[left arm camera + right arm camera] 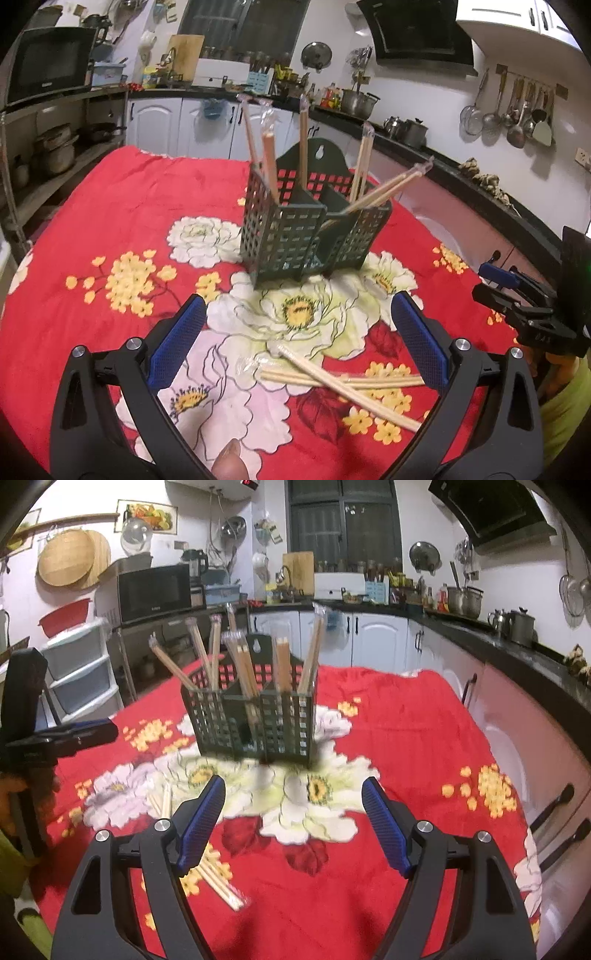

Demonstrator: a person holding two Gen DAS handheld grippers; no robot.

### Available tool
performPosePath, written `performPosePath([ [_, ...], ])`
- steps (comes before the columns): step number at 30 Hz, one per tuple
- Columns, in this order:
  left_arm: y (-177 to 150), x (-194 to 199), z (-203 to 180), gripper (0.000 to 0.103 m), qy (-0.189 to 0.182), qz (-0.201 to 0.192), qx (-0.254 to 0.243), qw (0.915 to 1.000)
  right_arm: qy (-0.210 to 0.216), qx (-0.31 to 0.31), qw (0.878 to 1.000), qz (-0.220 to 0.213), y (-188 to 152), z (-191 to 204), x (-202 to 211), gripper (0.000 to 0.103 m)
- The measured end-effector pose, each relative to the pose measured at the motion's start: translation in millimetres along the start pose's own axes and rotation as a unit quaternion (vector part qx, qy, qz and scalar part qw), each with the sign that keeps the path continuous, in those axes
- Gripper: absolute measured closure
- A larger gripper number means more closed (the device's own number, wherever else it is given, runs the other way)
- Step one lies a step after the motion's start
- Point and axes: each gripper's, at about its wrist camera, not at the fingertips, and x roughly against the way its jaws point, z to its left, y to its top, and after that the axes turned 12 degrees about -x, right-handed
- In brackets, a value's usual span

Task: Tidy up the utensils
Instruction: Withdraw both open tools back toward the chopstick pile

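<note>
A dark green lattice utensil holder (314, 232) (255, 723) stands on the red flowered cloth, with several wrapped chopstick pairs (271, 162) (243, 664) upright in its compartments. Two wrapped pairs of chopsticks (343, 380) lie crossed on the cloth between the jaws of my left gripper (299, 325), which is open and holds nothing. In the right wrist view those loose chopsticks (218, 880) lie partly behind the left finger of my right gripper (293, 794), also open and empty. The right gripper (524, 295) shows at the left wrist view's right edge, the left gripper (62, 738) at the right wrist view's left edge.
The red cloth (122, 206) covers the whole table. A black counter (480, 184) with pots (406, 129) runs behind and to the right, white cabinets (373, 635) below it. A microwave (155, 590) on a shelf and plastic drawers (81, 672) stand to the left.
</note>
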Motion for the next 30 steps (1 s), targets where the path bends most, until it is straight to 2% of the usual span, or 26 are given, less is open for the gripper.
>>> performPosePath([
  [8,-19,-8,4,0.01,0.0,0.035,0.006,0.9994,-0.001,0.001,0.999,0.045,-29,-5,-12,0.029],
  [21,-31,-25,1,0.011,-0.013,0.069,-0.004,0.9975,0.02,0.01,0.997,0.075,-50,10,-16,0.03],
  [23,-31,-32,1,0.011,-0.02,0.076,-0.007,0.9969,0.023,0.012,0.996,0.083,-53,12,-18,0.034],
  [25,-30,-39,3,0.013,-0.029,0.085,-0.005,0.9959,0.025,0.012,0.996,0.089,-56,13,-20,0.034],
  [30,-29,-59,8,0.034,-0.049,0.108,0.008,0.9929,0.033,0.004,0.994,0.106,-62,14,-24,0.041],
])
